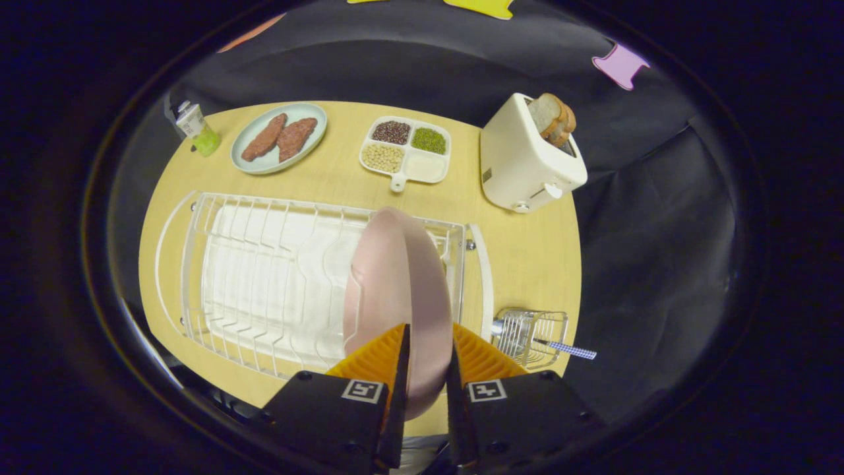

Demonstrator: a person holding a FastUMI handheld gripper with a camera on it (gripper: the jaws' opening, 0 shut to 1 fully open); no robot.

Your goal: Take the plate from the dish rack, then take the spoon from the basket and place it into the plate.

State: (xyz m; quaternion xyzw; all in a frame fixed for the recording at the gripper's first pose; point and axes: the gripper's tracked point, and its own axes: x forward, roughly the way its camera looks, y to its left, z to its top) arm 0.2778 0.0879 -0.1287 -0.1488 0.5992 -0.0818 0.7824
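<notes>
Gripping the plate point(395, 290) by its near rim, the gripper point(428, 359) has both fingers pressed on it, one on each face, so the jaws are closed on the plate. The plate stands on edge in the right end of the rack point(264, 284), held between the wires.

To lift it cleanly, the pull should, I judge, go straight up along the plate's own plane; any sideways twist would likely catch the rim on the wires or drag the rack across the table point(330, 181). The hold is on the rim alone, so the plate could pivot between the fingers once its weight comes free; a firm, steady squeeze and a slow rise would suit.

The gripper points forward and down over the near edge of the rack, its fingers upright either side of the plate. The basket point(534, 333) sits just right of the rack, the spoon point(567, 349) lying in it with its handle poking out to the right.
</notes>
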